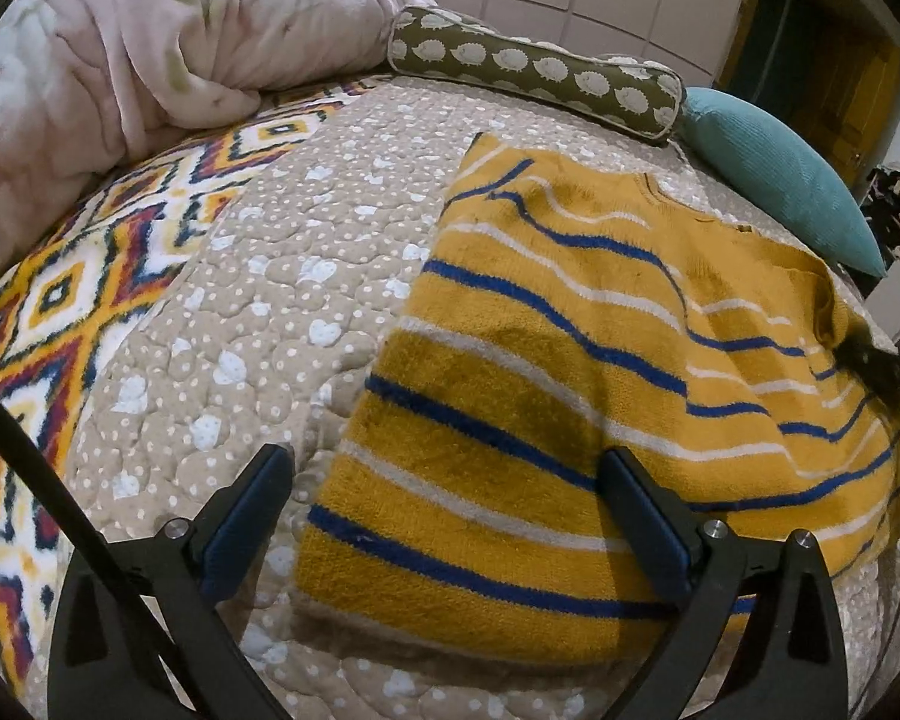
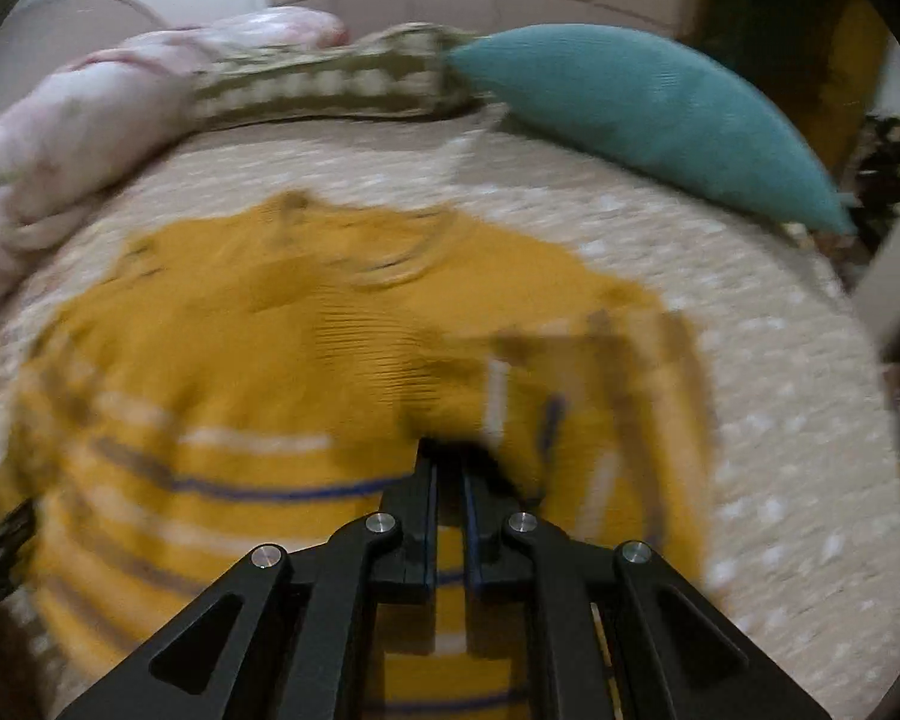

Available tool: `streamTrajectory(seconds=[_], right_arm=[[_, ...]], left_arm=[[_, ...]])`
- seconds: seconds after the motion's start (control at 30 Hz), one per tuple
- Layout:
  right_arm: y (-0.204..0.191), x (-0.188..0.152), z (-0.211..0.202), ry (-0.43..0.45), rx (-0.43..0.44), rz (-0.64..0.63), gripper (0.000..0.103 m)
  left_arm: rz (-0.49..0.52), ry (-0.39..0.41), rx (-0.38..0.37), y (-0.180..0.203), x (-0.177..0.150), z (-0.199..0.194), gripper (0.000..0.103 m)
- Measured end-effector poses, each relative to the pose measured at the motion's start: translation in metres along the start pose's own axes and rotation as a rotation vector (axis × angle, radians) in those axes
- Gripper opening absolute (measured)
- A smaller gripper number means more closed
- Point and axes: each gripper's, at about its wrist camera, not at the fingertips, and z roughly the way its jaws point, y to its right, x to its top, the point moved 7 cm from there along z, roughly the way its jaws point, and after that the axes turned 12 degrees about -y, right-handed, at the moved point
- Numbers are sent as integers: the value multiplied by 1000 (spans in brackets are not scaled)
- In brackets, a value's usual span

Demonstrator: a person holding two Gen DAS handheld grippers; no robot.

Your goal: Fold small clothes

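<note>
A small mustard-yellow sweater (image 1: 570,360) with blue and white stripes lies on the beige dotted quilt (image 1: 282,276). Its left side is folded in along a straight edge. My left gripper (image 1: 450,480) is open and empty, hovering over the sweater's lower left part. In the blurred right wrist view the sweater (image 2: 270,330) fills the middle. My right gripper (image 2: 450,462) is shut on a fold of the sweater's right side, near the sleeve (image 2: 600,396). It shows as a dark tip at the sweater's right edge in the left wrist view (image 1: 882,360).
A pink blanket (image 1: 150,42) is heaped at the back left. A patterned bolster (image 1: 534,72) and a teal pillow (image 1: 780,180) lie along the bed's far edge. A zigzag blanket (image 1: 78,300) lies left. The bed's edge drops off at right (image 2: 882,300).
</note>
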Motion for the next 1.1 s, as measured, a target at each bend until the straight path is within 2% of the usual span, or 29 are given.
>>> streamTrajectory(seconds=[0.1, 0.2, 0.23, 0.3, 0.4, 0.5, 0.57, 0.67, 0.8, 0.9, 0.97, 1.03, 1.1], right_arm=[[28, 18, 8, -17, -34, 66, 7], [58, 36, 10, -24, 1, 222, 9], [70, 40, 10, -26, 9, 288, 15], [87, 45, 4, -12, 26, 381, 16], [79, 45, -19, 28, 62, 375, 16], [32, 41, -45, 50, 119, 252, 18], [-16, 34, -59, 48, 198, 154, 18], [-96, 12, -72, 21, 322, -7, 18], [-201, -35, -85, -4, 419, -265, 19], [-251, -63, -88, 13, 387, -430, 21], [-272, -66, -79, 36, 302, -487, 21], [-277, -51, -69, 58, 241, -451, 21], [-272, -24, -56, 99, 188, -362, 21]], left_arm=[[-5, 11, -53, 0, 0, -7, 102], [-10, 38, -107, -2, -2, -22, 102], [-5, 50, -111, -2, -2, -28, 102], [7, 87, -99, -7, -2, -44, 102], [-2, 145, -59, -21, 3, -63, 102], [-66, 178, 44, -52, 10, -70, 102], [-135, 187, 91, -78, 14, -73, 102], [-233, 190, 83, -112, 15, -77, 102], [-323, 187, 91, -146, 10, -79, 102], [-350, 172, 92, -157, 6, -77, 102], [-352, 168, 87, -160, 4, -77, 102], [-352, 172, 86, -161, 4, -78, 102], [-348, 182, 86, -162, 3, -80, 102]])
